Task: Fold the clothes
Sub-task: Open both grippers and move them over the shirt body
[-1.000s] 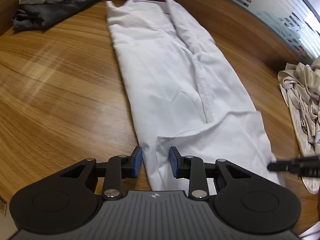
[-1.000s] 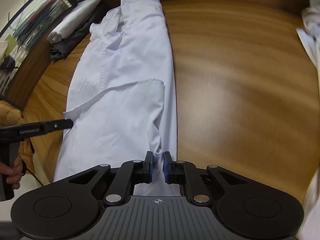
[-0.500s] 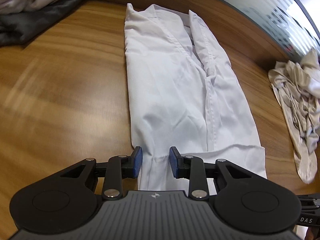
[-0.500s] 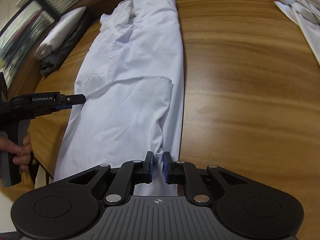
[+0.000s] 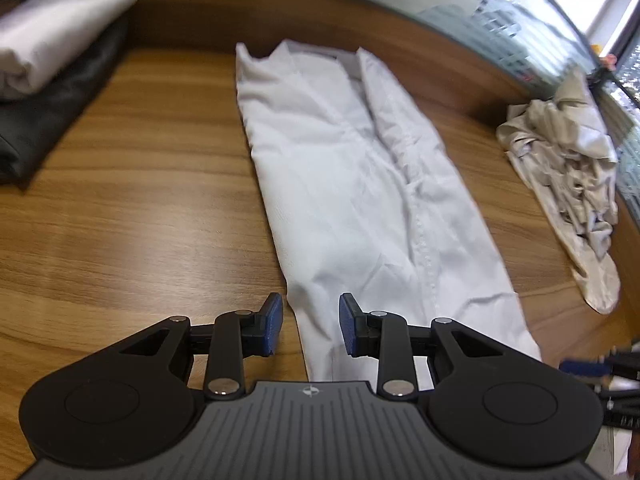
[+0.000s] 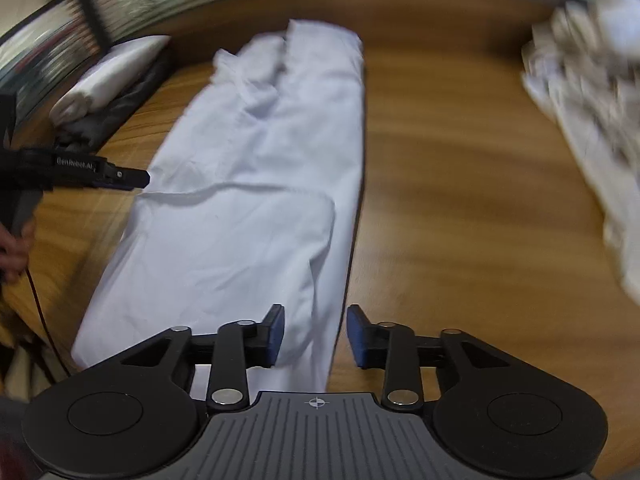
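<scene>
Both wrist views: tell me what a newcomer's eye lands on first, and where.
The long white garment stretched down the middle of the wooden table dominates both views. Both grippers are open at its near end: the left gripper straddles one edge, the right gripper the other. A crumpled beige heap lies far right; a folded white-on-dark stack sits far left.

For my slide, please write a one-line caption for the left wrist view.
Left gripper, jaws open, over the near end of a long-folded white garment on a wooden table.
</scene>
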`<state>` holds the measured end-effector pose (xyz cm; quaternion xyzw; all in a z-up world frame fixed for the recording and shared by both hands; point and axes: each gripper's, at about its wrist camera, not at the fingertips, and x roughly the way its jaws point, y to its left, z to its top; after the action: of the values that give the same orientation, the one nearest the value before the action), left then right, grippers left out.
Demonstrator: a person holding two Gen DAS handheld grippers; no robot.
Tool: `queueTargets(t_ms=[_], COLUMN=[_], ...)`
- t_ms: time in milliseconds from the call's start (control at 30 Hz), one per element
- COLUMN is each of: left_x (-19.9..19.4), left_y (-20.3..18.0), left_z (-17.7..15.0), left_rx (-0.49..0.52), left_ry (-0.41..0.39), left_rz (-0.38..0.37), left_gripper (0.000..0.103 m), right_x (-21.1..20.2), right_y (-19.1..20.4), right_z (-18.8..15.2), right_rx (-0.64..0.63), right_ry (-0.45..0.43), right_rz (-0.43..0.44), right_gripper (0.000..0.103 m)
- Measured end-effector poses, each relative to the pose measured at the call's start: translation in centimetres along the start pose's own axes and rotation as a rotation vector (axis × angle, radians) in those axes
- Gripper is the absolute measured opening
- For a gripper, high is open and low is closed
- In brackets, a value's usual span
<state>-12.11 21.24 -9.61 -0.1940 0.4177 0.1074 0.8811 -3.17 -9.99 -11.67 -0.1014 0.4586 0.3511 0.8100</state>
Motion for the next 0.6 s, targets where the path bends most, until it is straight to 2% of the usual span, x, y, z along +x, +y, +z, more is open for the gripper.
queueTargets(t_ms=[33, 167, 300, 433, 500, 600], left_x=[-0.9, -4.1, -5.6, -5.3, -4.3, -2.6], left_y=[-0.5, -3.6, -6.8, -8.7, -9.5, -9.8], left_z=[-0.4, -2.6, -5.1, -7.8, -9.4, -11.8], left_rx=[0.017, 0.126, 0.23, 0.256, 0.285, 0.305], left_ry=[-0.01, -0.042, -0.047, -0.003, 0.045, 0.136], left_rz=[-0.011, -0.064, -0.128, -0.206, -0.2, -0.152], left_gripper=[0.034, 0.034, 0.034, 0.034, 0.034, 0.034], right_x=[-0.6, -1.8, -0.7, -0.1, 0.2, 0.6], right_y=[0.3, 2.3, 3.4, 3.3, 3.2, 3.2], right_z=[0.1, -0.1, -0.7, -1.5, -2.0, -2.6], right_rx=[-0.042, -0.197, -0.269, -0.317, -0.34, -0.376], right_ry=[-0.02, -0.096, -0.078, -0.049, -0.035, -0.013], right_rz=[-0.008, 0.074, 0.126, 0.137, 0.143, 0.151], right_gripper=[0.037, 0.037, 0.036, 0.036, 0.036, 0.036])
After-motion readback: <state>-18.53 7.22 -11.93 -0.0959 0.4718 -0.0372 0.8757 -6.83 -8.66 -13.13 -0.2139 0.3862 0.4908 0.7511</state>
